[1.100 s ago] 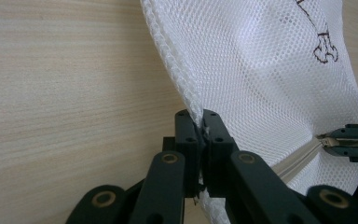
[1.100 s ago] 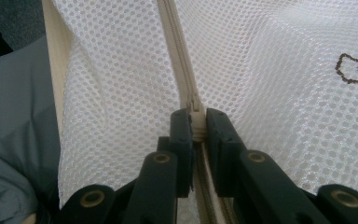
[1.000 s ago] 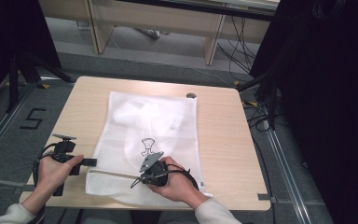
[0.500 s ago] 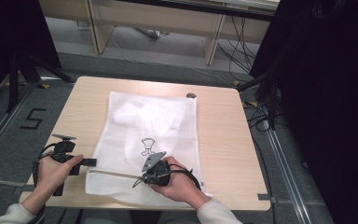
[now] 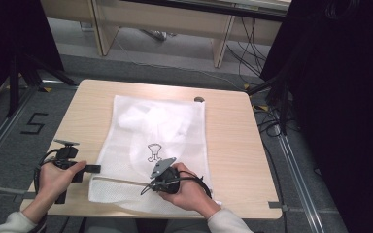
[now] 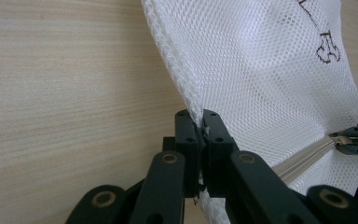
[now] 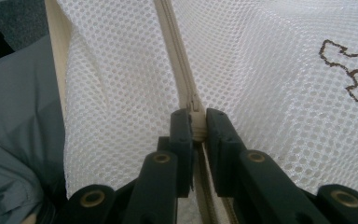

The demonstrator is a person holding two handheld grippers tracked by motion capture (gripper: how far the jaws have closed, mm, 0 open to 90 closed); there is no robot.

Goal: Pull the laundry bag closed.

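Presently the right gripper [image 7: 194, 123] is clamped on the zip slider [image 7: 196, 122] of the white mesh laundry bag [image 5: 158, 141], its jaws closed tight either side of the small tab. The left gripper [image 6: 200, 126] is clenched on the bag's seamed edge [image 6: 175, 70] at the near left corner, anchoring it. The bag lies flat on the wooden table [image 5: 233, 141], zip running along its near edge between the two tools. Judged step: working the zip, with the slider partway along. The next move calls for a straight pull along the zip line while the left grip holds the fabric taut; slack mesh could snag the slider.
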